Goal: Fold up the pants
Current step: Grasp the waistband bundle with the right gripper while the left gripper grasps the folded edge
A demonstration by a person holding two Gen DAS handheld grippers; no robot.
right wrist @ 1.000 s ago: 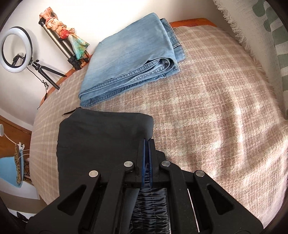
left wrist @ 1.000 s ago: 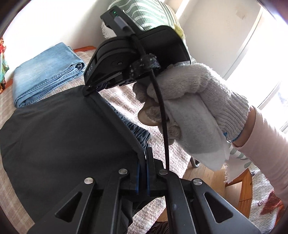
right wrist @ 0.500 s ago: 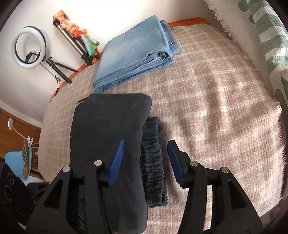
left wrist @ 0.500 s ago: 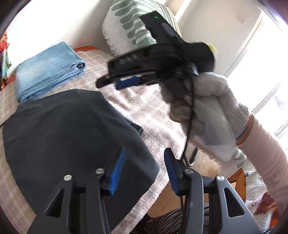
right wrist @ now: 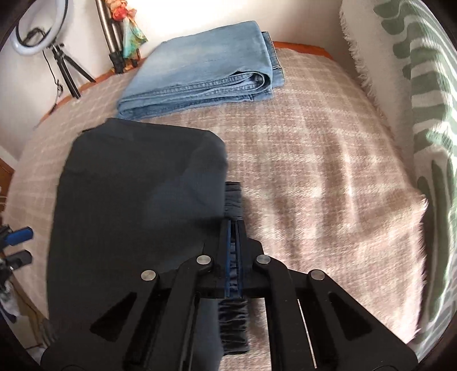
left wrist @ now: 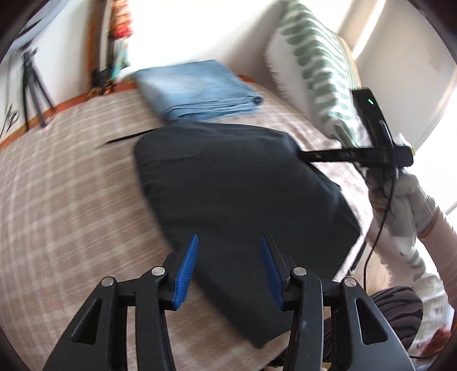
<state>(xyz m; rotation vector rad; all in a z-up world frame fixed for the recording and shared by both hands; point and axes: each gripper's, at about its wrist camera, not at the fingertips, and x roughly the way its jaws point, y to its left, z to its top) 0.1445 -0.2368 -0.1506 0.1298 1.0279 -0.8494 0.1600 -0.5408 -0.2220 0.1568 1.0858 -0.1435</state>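
— What do you see in front of your right hand?

— My right gripper (right wrist: 233,228) is closed on the gathered elastic waistband (right wrist: 233,197) of the dark navy folded pants (right wrist: 137,199). They lie on a pink checked woollen blanket (right wrist: 314,171).

— And behind them?

— A folded pair of light blue denim jeans (right wrist: 205,71), just beside the far edge of the pants. At the wall stands a white ring light on a black tripod (right wrist: 37,25).
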